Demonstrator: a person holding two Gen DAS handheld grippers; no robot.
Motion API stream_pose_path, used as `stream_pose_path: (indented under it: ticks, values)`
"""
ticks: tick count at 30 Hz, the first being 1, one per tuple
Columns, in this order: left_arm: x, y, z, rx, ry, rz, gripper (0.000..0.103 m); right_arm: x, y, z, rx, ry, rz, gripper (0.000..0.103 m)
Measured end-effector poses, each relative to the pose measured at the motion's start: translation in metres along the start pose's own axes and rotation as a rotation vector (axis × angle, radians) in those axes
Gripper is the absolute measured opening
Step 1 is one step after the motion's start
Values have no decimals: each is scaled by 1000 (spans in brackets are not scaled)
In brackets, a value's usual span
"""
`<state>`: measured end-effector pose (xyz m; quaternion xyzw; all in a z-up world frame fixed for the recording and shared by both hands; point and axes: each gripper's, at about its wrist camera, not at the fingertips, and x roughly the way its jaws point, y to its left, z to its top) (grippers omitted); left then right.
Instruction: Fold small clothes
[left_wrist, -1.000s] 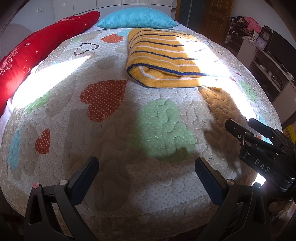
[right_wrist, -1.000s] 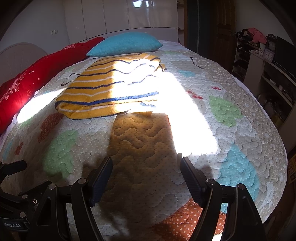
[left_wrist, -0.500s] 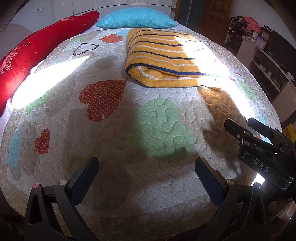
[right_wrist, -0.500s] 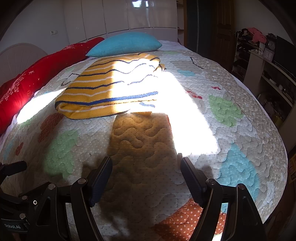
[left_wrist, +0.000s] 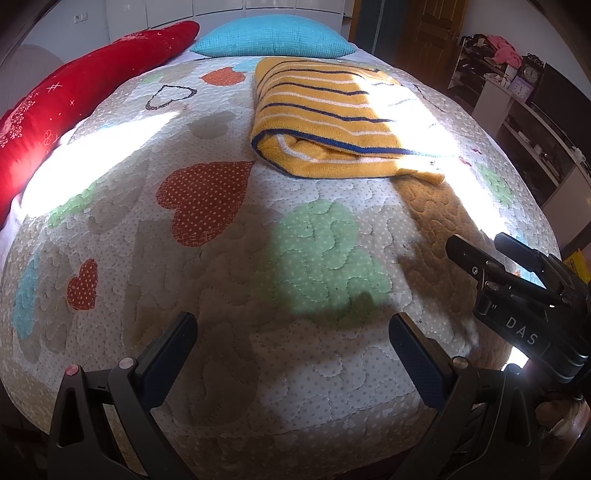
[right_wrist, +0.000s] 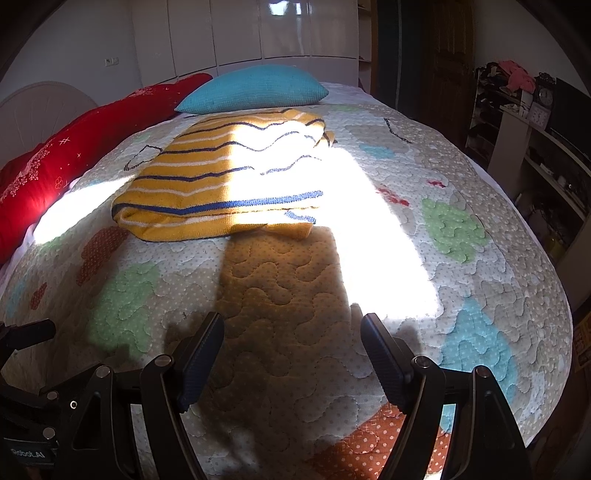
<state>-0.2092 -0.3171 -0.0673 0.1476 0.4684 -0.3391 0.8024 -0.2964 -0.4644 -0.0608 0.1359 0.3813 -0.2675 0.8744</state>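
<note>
Left wrist view shows you the yellow knitted garment with navy and white stripes (left_wrist: 332, 122) already folded far up the quilted heart-patterned bed (left_wrist: 221, 280), while your left gripper (left_wrist: 291, 354) and right gripper (right_wrist: 291, 354) hover near its foot, fingers wide, holding nothing.

The black plastic left gripper (left_wrist: 291, 354) has triangular cut-out arms, dark blue ribbed pads (left_wrist: 168, 360) and pinkish pivot pins. The matching black right gripper (right_wrist: 291, 356) shows silver screws and white "DAS" lettering.
</note>
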Motion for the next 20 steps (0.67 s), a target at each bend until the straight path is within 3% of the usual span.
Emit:
stream_pose_path:
  ticks: [17,20]
  values:
    - [1,22,37,-32,-76,-62,103,1,25,36,-64,-42,5,81]
    - [-1,37,46,-66,-85,-57,103,4,15,43,-48,-56,-72,81]
